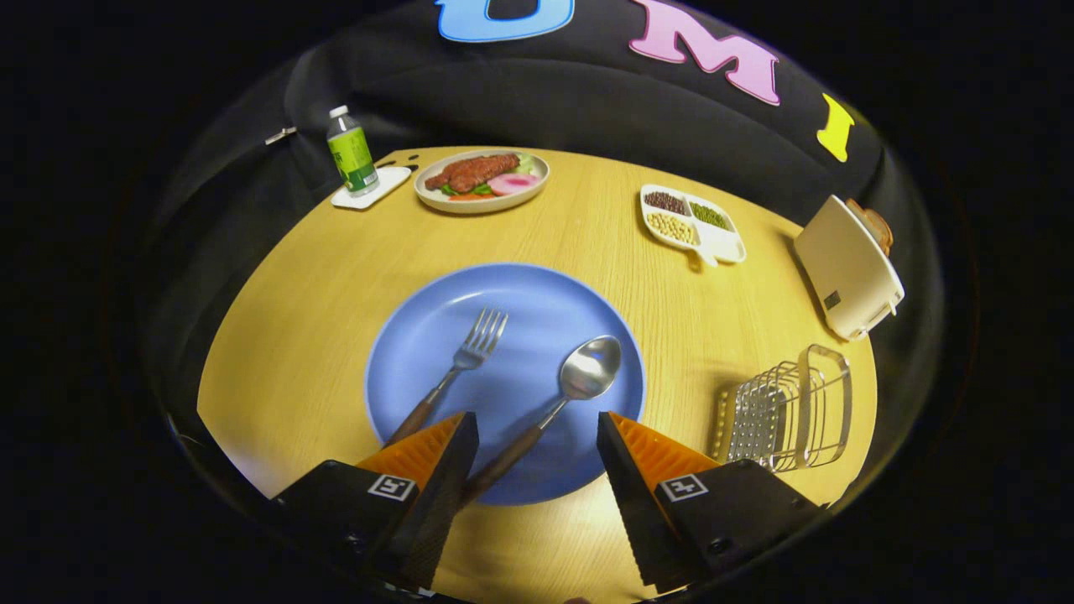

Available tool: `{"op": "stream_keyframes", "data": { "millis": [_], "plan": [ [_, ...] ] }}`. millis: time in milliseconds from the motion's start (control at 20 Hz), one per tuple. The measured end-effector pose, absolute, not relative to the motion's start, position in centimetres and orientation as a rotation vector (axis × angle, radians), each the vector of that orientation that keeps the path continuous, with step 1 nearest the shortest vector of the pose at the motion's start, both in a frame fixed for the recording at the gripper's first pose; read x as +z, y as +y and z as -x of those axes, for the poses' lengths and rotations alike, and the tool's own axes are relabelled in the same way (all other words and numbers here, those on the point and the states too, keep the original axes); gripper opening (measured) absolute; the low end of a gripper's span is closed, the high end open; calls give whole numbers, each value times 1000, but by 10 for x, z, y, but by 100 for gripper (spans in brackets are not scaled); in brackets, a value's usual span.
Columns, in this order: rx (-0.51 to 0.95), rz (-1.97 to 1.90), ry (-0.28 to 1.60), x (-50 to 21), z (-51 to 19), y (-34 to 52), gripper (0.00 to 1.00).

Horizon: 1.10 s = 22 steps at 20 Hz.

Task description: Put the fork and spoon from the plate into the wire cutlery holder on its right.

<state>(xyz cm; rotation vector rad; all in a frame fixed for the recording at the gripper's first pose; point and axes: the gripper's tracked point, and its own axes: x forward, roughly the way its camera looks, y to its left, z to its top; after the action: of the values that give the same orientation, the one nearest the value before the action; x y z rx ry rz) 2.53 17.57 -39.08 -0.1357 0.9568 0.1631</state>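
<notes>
Fork (470, 356), spoon (579, 382); hand-held gripper (537, 432) agape.

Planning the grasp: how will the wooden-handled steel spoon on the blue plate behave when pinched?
The wooden-handled steel spoon looks rigid, so probably no flex. Its heavier bowl may tip it down if held by the handle end. On the smooth blue plate it could slide. The open gripper straddles its handle.

Open tongs (537, 419) hover over the blue plate (537, 289), spoon (550, 407) handle between them, fork (453, 373) just left, wire holder (784, 411) lower right
</notes>
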Motion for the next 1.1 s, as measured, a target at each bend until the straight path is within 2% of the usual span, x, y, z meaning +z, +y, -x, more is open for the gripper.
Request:
{"op": "stream_keyframes", "data": {
  "millis": [150, 250, 350, 550, 600, 900, 1100],
  "plan": [
    [166, 101, 1018, -405, -22, 181, 85],
    [156, 79, 1066, -414, -17, 182, 71],
    [135, 70, 1087, -416, -20, 181, 49],
    [112, 33, 1146, -418, -18, 172, 27],
    [142, 1, 1158, -417, -18, 175, 17],
    [218, -74, 1206, -412, -16, 170, 7],
    [265, -37, 1179, -383, -18, 164, 7]
  ]
}}
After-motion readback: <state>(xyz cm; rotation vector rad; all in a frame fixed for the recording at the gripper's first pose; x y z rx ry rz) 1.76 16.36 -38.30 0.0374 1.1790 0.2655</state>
